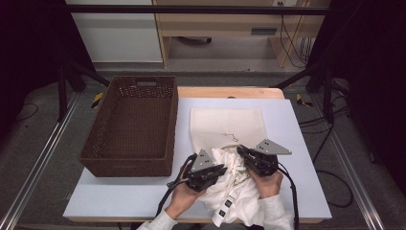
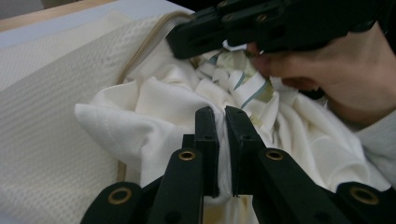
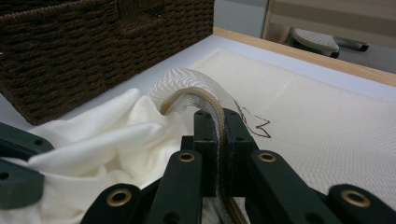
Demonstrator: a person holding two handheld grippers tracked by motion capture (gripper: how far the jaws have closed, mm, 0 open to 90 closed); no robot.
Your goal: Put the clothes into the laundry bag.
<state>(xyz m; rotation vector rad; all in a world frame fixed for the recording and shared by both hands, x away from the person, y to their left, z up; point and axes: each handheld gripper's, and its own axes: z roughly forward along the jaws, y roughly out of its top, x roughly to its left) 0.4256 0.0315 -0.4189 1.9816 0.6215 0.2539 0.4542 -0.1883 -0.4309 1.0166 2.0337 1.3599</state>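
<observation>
White garment (image 1: 238,189) was pinched by the left gripper (image 1: 221,169); right gripper (image 1: 241,151) fingers clamped the mesh bag (image 1: 227,125) rim.

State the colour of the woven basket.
Dark brown basket; clearest in the high view.

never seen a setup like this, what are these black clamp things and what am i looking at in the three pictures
A person holds a hand-operated two-jaw gripper in each hand. One camera looks down from above; the other two ride on the grippers and look along their jaws. On the table stand a brown basket and a cream mesh bag, with a white garment at its mouth. The left gripper has pinched a fold of the garment. The right gripper pinches the bag's rim, apparently holding it open.
</observation>
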